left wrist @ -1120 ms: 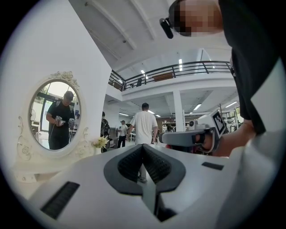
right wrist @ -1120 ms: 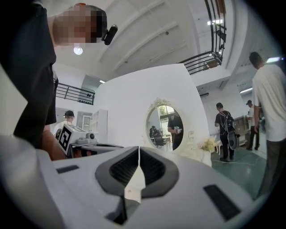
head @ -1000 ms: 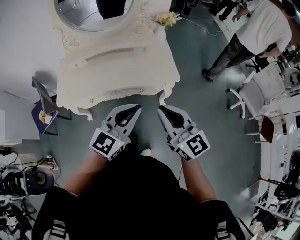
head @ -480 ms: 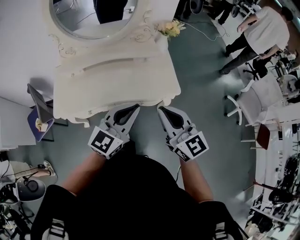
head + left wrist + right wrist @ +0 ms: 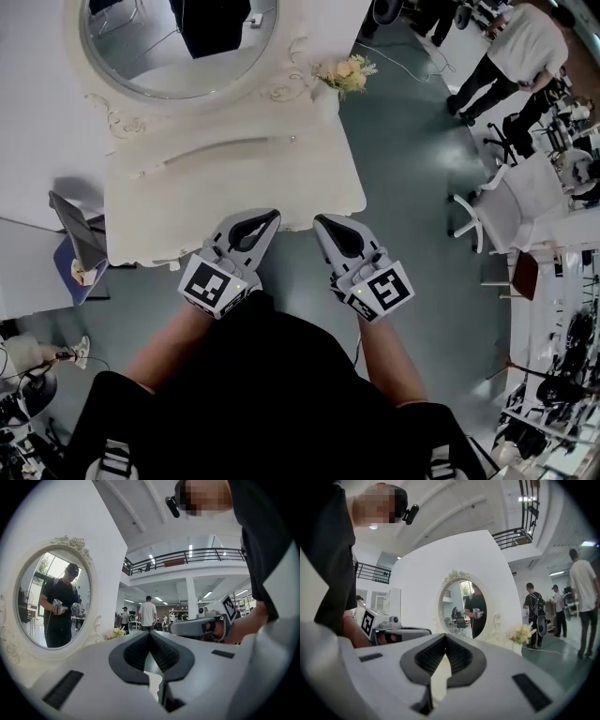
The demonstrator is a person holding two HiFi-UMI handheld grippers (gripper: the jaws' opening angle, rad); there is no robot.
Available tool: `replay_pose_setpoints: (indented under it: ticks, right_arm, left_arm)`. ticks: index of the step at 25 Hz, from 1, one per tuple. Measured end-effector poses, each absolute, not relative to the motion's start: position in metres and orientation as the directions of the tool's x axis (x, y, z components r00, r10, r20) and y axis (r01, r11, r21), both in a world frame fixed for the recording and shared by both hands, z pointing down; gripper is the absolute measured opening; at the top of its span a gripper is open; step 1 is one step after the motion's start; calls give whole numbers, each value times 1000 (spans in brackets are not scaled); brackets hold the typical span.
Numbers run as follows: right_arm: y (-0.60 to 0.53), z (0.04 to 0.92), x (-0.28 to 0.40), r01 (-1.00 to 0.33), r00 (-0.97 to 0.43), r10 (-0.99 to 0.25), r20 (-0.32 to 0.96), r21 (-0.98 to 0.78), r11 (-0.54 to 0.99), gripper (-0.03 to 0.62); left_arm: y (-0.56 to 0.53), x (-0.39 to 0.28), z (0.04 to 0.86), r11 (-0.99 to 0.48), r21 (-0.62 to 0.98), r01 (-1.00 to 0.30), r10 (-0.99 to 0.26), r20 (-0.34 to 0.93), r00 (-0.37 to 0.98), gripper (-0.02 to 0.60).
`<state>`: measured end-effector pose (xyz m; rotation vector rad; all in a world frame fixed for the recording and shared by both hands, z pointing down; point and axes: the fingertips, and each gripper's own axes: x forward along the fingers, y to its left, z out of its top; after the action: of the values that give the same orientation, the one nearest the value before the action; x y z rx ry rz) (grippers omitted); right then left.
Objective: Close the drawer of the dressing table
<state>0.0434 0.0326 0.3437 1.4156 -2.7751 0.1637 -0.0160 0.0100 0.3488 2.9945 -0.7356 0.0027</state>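
Note:
The white dressing table [image 5: 234, 183] with its oval mirror [image 5: 178, 42] stands right ahead of me. From above its front face is hidden, so I cannot tell how the drawer stands. My left gripper [image 5: 269, 216] and right gripper [image 5: 319, 221] are level, side by side, both shut and empty, their tips at the table's front edge. The left gripper view shows its jaws [image 5: 150, 633] closed, with the mirror [image 5: 54, 599] to the left and the right gripper [image 5: 197, 626] beside it. In the right gripper view the closed jaws [image 5: 445, 637] point at the mirror [image 5: 462, 609].
A small bunch of flowers [image 5: 345, 72] sits on the table's back right corner. A grey stool-like thing [image 5: 80, 248] stands left of the table. At the right are a white chair [image 5: 487, 211] and a standing person [image 5: 511, 56], with cluttered desks beyond.
Both grippers have moved forward to the table together: a second ago floor showed between their tips and the front edge, now the tips reach it. Both stayed shut.

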Motion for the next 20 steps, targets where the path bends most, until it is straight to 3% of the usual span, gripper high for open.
replay_pose_setpoints:
  ticks: [20]
  right_arm:
    - [-107, 438, 53, -906, -422, -868, 262, -166, 390, -2]
  left_arm:
    - [-106, -35, 391, -903, 97, -419, -418, 33, 908, -6]
